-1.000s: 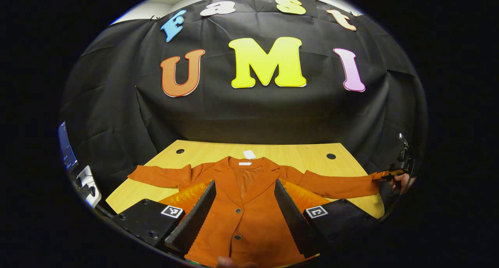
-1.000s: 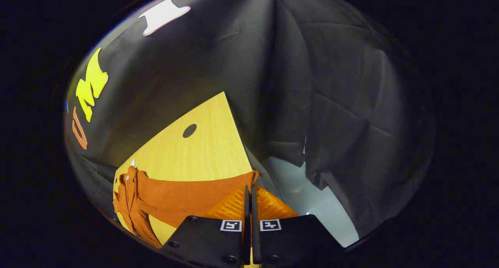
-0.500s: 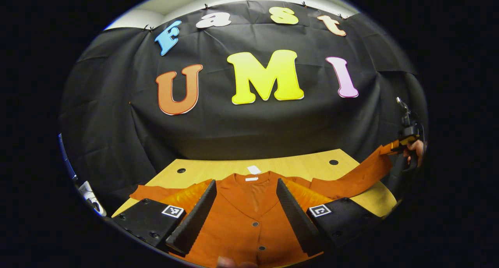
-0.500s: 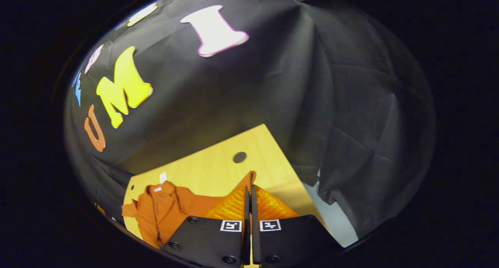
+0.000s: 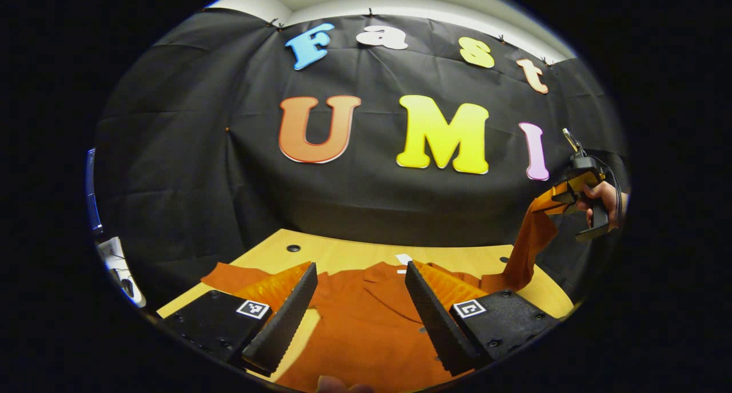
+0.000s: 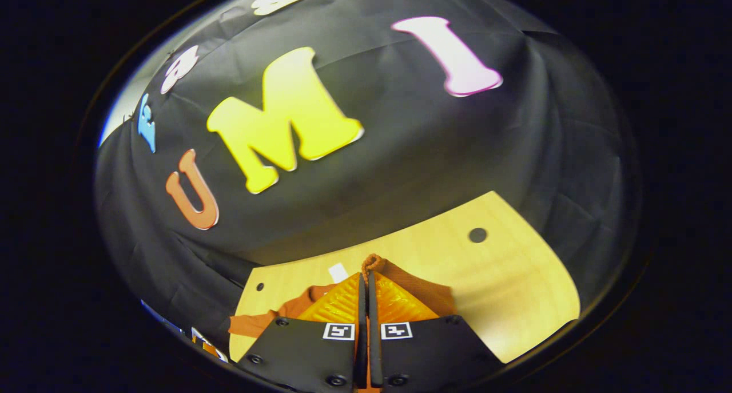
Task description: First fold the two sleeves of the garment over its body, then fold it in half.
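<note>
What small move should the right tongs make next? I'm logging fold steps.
Probably carry the sleeve cuff across over the jacket body and lower it: the right tongs grip the cuff lifted above the table, sleeve not yet folded.

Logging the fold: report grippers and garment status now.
Right gripper shut on the sleeve, cuff lifted above the table. Left gripper open over the jacket body. Other sleeve flat, unfolded. No obstruction seen.

table far strip: bare wood beyond the jacket collar, passable
table right part: bare, open
jacket body: flat, low, nothing standing on it
raised sleeve: hangs from the right gripper, blocks the right side
back: booth wall close behind table
</note>
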Available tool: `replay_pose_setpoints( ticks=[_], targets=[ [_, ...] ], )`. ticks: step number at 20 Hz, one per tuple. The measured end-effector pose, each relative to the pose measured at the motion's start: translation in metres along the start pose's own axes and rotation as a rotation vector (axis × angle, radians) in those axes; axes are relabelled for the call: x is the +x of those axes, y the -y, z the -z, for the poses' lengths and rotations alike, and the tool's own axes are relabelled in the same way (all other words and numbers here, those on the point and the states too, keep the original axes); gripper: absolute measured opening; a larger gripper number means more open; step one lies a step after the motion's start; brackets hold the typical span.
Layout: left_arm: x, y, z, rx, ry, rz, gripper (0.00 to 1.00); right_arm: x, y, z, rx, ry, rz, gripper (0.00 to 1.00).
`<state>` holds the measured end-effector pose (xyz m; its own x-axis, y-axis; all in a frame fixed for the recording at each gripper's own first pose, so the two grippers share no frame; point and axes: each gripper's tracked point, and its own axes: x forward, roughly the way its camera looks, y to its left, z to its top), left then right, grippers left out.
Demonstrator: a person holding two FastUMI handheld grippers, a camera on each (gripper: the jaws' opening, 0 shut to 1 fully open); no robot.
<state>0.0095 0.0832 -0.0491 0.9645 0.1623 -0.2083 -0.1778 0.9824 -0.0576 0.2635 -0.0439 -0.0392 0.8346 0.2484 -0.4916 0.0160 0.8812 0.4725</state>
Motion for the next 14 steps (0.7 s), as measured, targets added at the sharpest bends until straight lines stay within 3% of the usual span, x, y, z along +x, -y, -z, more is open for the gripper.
replay_pose_setpoints(
  ticks=[6, 14],
  targets=[
    [-0.036, -0.127, 0.003, 0.011, 0.02, -0.181, 1.0, 0.079, -0.125, 0.103, -0.07, -0.144, -0.099, 0.02],
    [-0.086, -0.215, 0.037, -0.036, -0.055, -0.37, 1.0, 0.202, -0.172, 0.242, -0.135, -0.34, -0.093, 0.02]
  ],
)
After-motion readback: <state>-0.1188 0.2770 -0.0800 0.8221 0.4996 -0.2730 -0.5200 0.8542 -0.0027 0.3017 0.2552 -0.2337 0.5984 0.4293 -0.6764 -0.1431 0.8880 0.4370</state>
